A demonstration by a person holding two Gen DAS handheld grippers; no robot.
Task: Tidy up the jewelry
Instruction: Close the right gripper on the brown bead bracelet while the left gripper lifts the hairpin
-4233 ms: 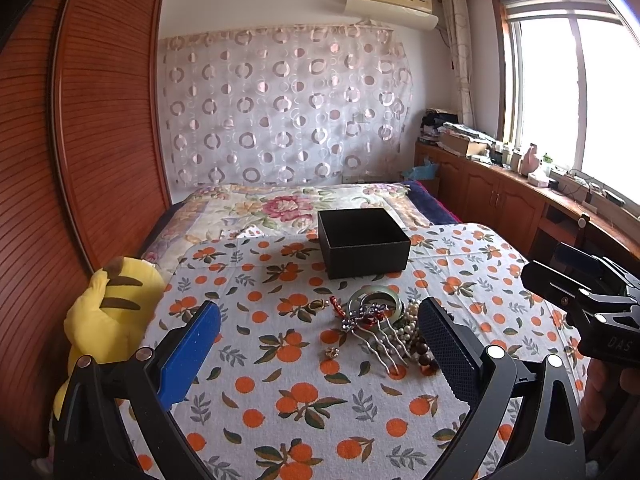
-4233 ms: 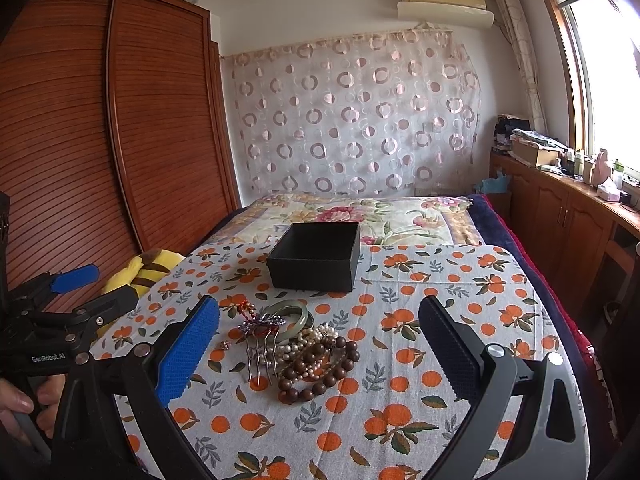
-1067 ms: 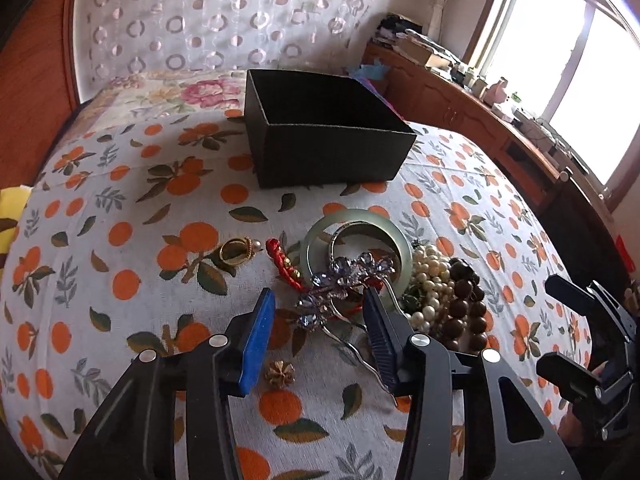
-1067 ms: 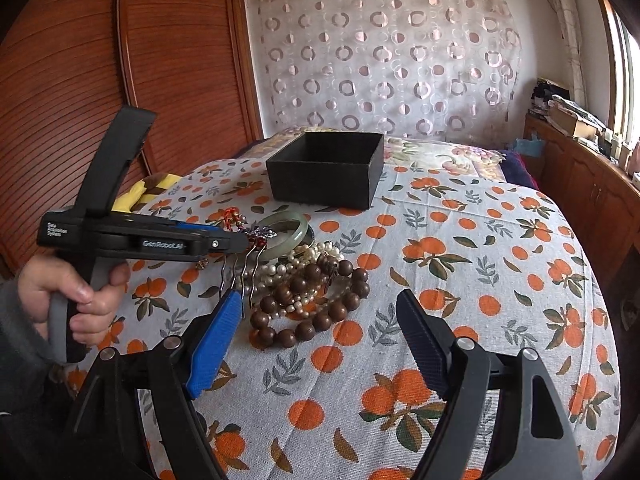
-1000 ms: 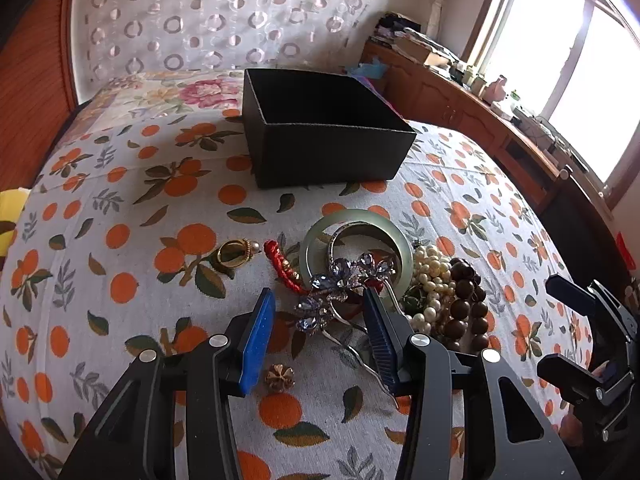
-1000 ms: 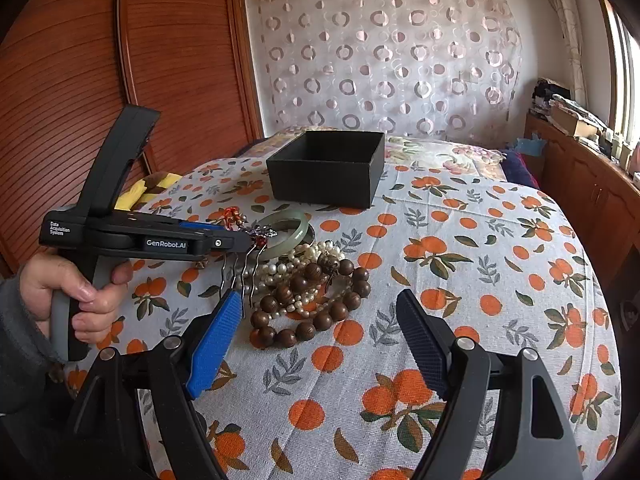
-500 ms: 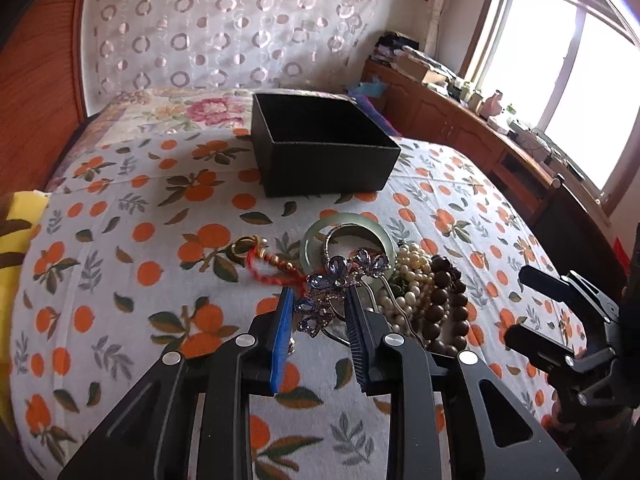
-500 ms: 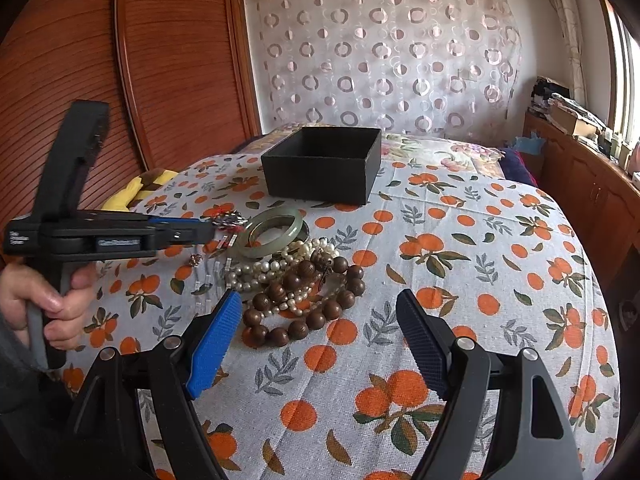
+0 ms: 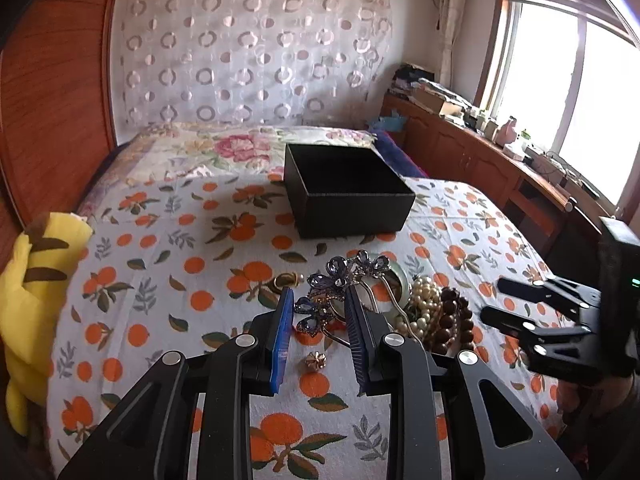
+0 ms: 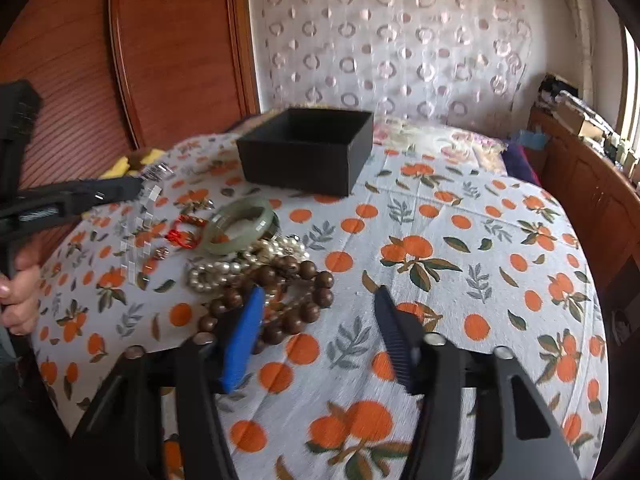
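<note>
My left gripper (image 9: 318, 294) is shut on a purple jewelled hair comb (image 9: 336, 280) and holds it above the orange-print cloth, its prongs hanging to the right. My right gripper (image 10: 319, 294) is low over the jewellery pile with its jaws closing. Part of the brown wooden bead bracelet (image 10: 310, 312) lies between them, and the dark pad stands clear of it. Beside the beads lie a pearl bracelet (image 10: 216, 272), a green jade bangle (image 10: 232, 246) and a red cord charm (image 10: 182, 236). The open black box (image 9: 352, 216) stands behind the pile.
A small gold flower stud (image 9: 315, 360) and a gold ring (image 9: 286, 280) lie on the cloth near the left fingers. A yellow plush toy (image 9: 36, 292) sits at the table's left edge. A wooden wardrobe stands left, a low cabinet (image 9: 480, 160) under the window right.
The left gripper closed on the hair comb and lifted it off the pile. The right gripper moved forward and down onto the wooden beads, and its jaws narrowed.
</note>
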